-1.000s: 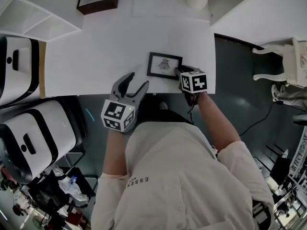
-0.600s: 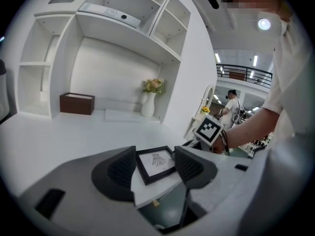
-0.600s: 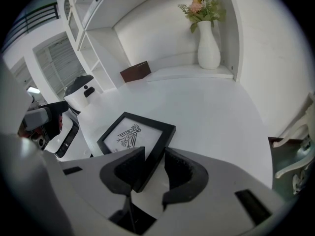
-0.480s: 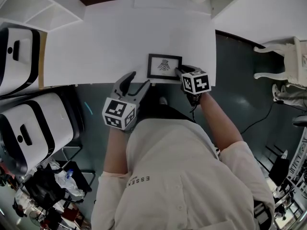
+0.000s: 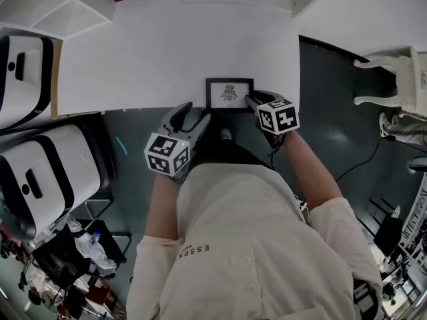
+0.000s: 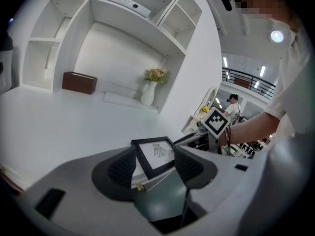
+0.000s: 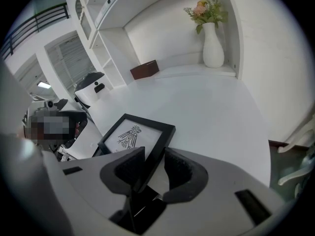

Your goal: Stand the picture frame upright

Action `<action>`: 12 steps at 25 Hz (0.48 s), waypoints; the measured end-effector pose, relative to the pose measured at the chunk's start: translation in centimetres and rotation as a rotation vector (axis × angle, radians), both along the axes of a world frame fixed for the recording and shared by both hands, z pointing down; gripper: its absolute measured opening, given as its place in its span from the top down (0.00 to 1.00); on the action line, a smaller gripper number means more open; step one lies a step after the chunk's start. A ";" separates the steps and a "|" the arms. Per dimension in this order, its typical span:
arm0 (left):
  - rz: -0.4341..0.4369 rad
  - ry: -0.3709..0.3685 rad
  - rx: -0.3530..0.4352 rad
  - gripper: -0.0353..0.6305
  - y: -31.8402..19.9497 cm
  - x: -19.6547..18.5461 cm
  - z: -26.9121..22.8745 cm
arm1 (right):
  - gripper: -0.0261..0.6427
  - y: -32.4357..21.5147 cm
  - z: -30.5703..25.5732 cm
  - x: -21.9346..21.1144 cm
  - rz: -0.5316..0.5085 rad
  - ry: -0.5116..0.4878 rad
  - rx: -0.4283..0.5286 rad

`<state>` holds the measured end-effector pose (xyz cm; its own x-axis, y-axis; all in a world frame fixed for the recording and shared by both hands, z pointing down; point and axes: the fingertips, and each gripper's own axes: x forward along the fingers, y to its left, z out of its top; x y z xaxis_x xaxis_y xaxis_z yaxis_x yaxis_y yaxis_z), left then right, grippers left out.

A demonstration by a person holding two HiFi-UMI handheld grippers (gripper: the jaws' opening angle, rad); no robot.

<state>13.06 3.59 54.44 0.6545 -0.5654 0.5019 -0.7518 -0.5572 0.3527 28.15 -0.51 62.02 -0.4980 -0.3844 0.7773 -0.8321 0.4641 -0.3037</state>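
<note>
Clamps right tongs onto right edge of picture frame at near rim of desk. Holds left tongs spread, unclenched, by its left corner. Shows "ESSEN" on shirt.

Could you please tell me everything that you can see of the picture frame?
The picture frame is small and rectangular, with a plain black moulding around a white sheet that bears a dark winged figure. It lies face up, flat or nearly so, not yet upright, at the near edge of the white table. The right gripper is closed on its right edge. The left gripper, jaws apart, is by its left corner; contact there is unclear.
</note>
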 end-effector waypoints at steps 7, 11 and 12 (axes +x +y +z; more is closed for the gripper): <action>-0.030 0.119 -0.139 0.59 1.1 0.4 3.0 | 0.76 0.8 0.0 0.2 -0.031 0.002 -0.008; -0.059 0.219 -0.223 0.59 0.9 0.6 4.4 | 0.76 1.4 -0.1 0.4 -0.054 0.011 -0.019; -0.064 0.239 -0.240 0.60 0.8 0.6 4.8 | 0.76 1.5 -0.1 0.4 -0.059 0.012 -0.022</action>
